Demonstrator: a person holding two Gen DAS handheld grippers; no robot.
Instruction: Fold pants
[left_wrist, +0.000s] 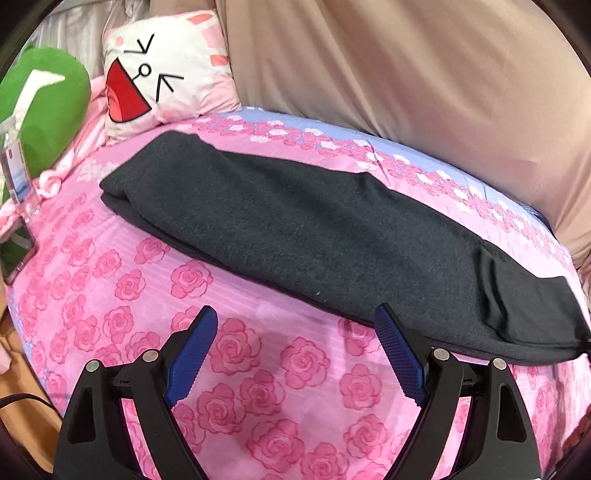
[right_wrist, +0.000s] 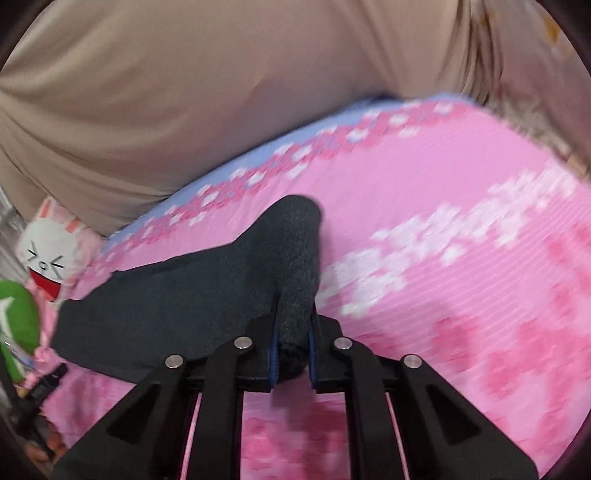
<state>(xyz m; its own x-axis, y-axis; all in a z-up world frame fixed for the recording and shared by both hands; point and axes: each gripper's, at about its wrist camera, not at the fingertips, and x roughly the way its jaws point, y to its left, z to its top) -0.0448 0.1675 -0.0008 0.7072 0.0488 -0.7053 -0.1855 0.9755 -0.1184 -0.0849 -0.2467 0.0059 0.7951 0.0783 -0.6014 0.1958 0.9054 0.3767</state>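
The dark grey knitted pants (left_wrist: 314, 236) lie as a long strip on the pink rose-print bedspread (left_wrist: 258, 387), long axis running ten to four o'clock. The right gripper (right_wrist: 291, 343) pinches their near end; the left gripper (left_wrist: 295, 350) hovers released at six o'clock, just beside their edge.

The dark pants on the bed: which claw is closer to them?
Right. The right claw is shut on one end of the pants; the left claw is open, just short of their near edge.
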